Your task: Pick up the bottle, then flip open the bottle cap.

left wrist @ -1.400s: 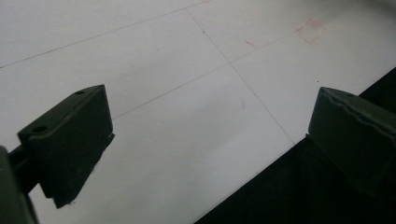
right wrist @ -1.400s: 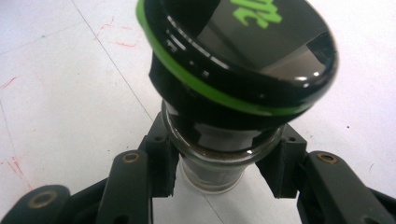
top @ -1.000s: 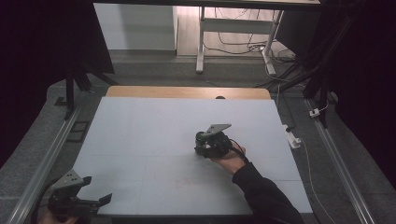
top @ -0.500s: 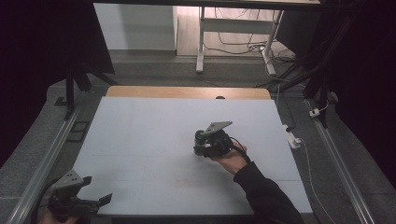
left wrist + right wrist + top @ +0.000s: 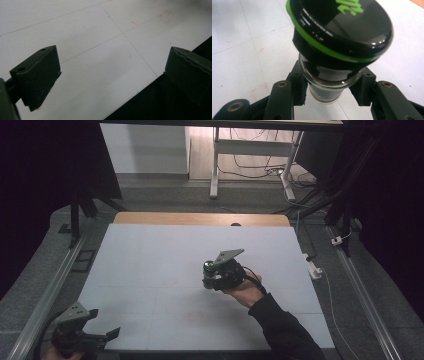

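My right gripper [image 5: 212, 276] is over the middle of the white table top [image 5: 150, 255], held by a hand in a dark sleeve. It is shut on a small glass jar [image 5: 209, 267] with dark contents. In the right gripper view the jaws clamp the jar's glass neck [image 5: 329, 82] just under its black lid [image 5: 342, 27], which has a green ring and green lettering. The jar leans away from the camera. My left gripper [image 5: 103, 322] hovers at the table's near left corner, open, and its jaws [image 5: 110, 72] stand wide apart with nothing between them.
A wooden strip [image 5: 200, 218] runs along the table's far edge. A white power strip [image 5: 314, 269] lies off the right side. Metal rails [image 5: 45, 300] flank the table. Faint red marks [image 5: 166, 15] are drawn on the board near the front.
My right gripper has drifted slightly left with the jar in it. The left gripper has stayed put.
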Motion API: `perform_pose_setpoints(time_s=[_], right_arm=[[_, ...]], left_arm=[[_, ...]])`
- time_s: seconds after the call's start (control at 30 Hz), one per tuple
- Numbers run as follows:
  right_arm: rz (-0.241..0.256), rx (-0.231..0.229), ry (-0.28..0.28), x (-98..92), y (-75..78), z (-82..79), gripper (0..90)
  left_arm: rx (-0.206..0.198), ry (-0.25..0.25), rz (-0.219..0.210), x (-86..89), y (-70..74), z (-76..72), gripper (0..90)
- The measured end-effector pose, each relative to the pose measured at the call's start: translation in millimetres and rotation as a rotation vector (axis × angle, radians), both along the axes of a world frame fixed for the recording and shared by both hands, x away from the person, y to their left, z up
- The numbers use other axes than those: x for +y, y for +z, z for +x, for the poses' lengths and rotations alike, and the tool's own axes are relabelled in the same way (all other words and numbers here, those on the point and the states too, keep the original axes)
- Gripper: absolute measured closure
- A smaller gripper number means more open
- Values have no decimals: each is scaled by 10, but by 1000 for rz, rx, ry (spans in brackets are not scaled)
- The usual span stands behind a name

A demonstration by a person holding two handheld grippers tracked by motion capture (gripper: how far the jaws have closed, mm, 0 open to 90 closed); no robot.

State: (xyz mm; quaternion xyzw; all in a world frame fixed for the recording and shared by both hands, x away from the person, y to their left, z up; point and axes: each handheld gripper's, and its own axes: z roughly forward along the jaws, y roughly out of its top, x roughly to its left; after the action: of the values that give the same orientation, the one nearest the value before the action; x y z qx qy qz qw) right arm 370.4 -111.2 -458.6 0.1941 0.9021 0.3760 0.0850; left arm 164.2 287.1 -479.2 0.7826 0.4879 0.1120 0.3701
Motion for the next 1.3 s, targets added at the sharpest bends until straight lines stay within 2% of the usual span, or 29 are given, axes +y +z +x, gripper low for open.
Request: perform_pose_setpoints(time_s=[0.63,1.2,1.3], right_arm=[[9,31,88,196,146,-191,530],[6,25,92,187,182,-206,530],[5,24,92,185,181,-203,530]], left_arm=[[2,-10,4,-10,-2,3,11],[5,-17,17,-25,1,3,1],[3,-16,7,-20,5,0,0]])
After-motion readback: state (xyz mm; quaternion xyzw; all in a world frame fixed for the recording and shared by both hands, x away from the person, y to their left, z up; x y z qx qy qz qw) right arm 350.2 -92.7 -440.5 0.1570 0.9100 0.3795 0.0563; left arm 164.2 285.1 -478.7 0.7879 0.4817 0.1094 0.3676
